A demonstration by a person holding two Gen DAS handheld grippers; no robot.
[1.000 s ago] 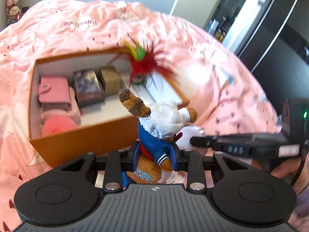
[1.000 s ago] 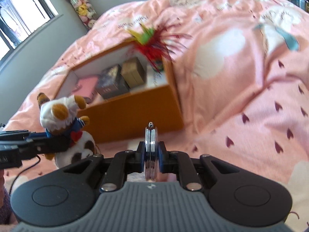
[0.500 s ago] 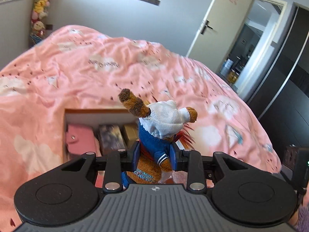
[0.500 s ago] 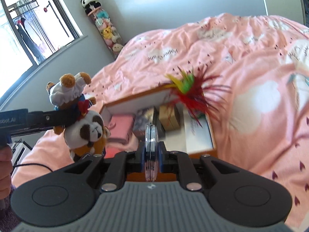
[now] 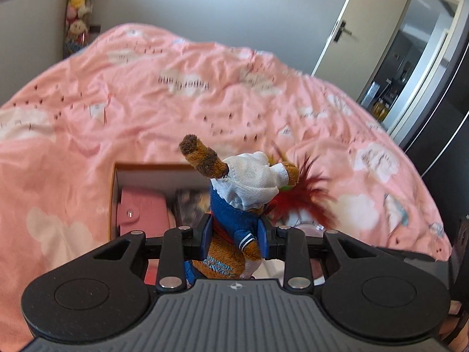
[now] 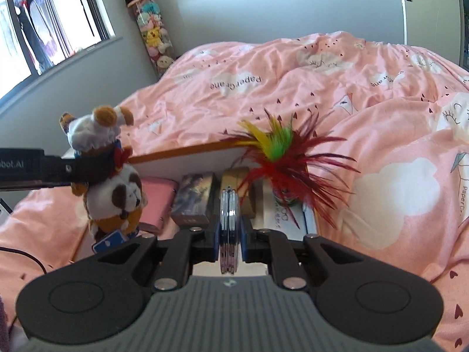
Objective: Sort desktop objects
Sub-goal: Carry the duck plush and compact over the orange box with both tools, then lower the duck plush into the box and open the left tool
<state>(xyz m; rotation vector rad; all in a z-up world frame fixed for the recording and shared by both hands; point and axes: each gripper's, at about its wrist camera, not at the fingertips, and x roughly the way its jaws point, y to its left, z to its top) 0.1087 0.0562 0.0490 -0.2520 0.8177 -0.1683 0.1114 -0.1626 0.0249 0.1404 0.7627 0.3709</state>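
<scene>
Left gripper (image 5: 234, 236): we have it clamped on the plush toy (image 5: 243, 193), pads squeezing the blue-jacketed middle; in the right wrist view the toy hangs head down over the left end of the box.
Plush toy risk: soft stuffing gives under the pads, so we judge it could slide out if we tilt or shake, and drop on the bedspread (image 5: 146, 102) instead of inside.
Box (image 6: 187, 158): orange outside, white inside, lying on the bed just ahead of both grippers, and already fairly full.
Pink wallet (image 5: 140, 214): it fills the left end, right under the toy, so we may land the toy on top and have it roll over the wall.
Card box (image 6: 195, 198): next along, beside a gold box; little bare floor shows between them.
Right gripper (image 6: 230, 239): narrow, pinched on a thin round disc (image 6: 229, 214) held edge-on over the middle of the box.
Disc risk: hard and smooth, so we think a slight slackening lets it slip, or it wedges upright between boxes.
Feather shuttlecock (image 6: 278, 158): at the right end, feathers spreading above the rim; we could snag them when lowering the disc.
</scene>
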